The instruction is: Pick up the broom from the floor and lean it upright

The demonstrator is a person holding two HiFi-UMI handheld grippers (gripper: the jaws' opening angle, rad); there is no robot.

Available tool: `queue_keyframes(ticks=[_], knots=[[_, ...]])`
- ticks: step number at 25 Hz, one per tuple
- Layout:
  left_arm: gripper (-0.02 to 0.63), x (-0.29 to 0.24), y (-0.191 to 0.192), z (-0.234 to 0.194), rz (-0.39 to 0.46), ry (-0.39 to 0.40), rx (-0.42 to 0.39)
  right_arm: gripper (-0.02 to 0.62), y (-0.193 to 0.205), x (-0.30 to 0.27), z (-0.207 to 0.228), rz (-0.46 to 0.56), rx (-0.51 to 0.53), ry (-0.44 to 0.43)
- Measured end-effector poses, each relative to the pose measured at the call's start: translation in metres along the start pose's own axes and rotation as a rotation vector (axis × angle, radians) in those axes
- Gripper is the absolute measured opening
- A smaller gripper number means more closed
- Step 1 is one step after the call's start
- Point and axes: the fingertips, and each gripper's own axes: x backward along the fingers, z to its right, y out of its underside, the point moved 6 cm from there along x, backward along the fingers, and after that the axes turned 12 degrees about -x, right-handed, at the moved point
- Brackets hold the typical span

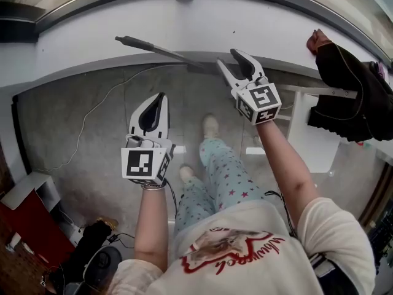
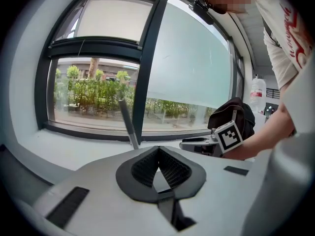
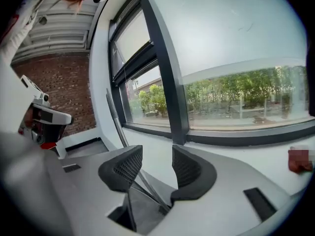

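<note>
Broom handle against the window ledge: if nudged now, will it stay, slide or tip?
The broom handle looks a thin, straight pole, so probably stiff and light. It seems to lean only on the smooth white ledge, so a sideways nudge could well slide it along. The right gripper stands open around it, giving no hold.

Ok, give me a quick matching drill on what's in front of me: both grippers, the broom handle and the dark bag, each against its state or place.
Things:
1. left gripper
2. right gripper
3. broom handle
4. dark bag

States or places:
A. leaning at the window
B. jaws together, nothing between them
C. far right of the head view
D. jaws apart, pads not pressing

Pairs: 1-B, 2-D, 3-A, 4-C.
</note>
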Motion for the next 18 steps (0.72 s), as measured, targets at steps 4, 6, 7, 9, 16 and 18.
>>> queue_keyframes(ticks=[4, 6, 7, 9, 16, 18], knots=[[0.020, 0.054, 0.001, 0.015, 0.048, 0.010, 0.000, 0.183, 0.008, 0.068, -0.044, 0.071, -0.055, 0.039], [0.020, 0.086, 0.000, 0.024, 0.076, 0.023, -0.012, 0.183, 0.004, 0.107, -0.077, 0.150, -0.117, 0.069], [0.020, 0.103, -0.001, 0.030, 0.092, 0.027, -0.015, 0.183, 0.000, 0.127, -0.095, 0.197, -0.150, 0.082], [0.020, 0.142, -0.005, 0.043, 0.126, 0.032, -0.022, 0.181, -0.005, 0.170, -0.131, 0.291, -0.213, 0.102], [0.020, 0.316, -0.020, 0.087, 0.155, 0.055, -0.097, 0.169, 0.003, 0.296, -0.262, 0.366, -0.267, 0.081], [0.020, 0.354, -0.033, 0.099, 0.186, 0.062, -0.093, 0.147, -0.017, 0.323, -0.311, 0.385, -0.160, 0.007]])
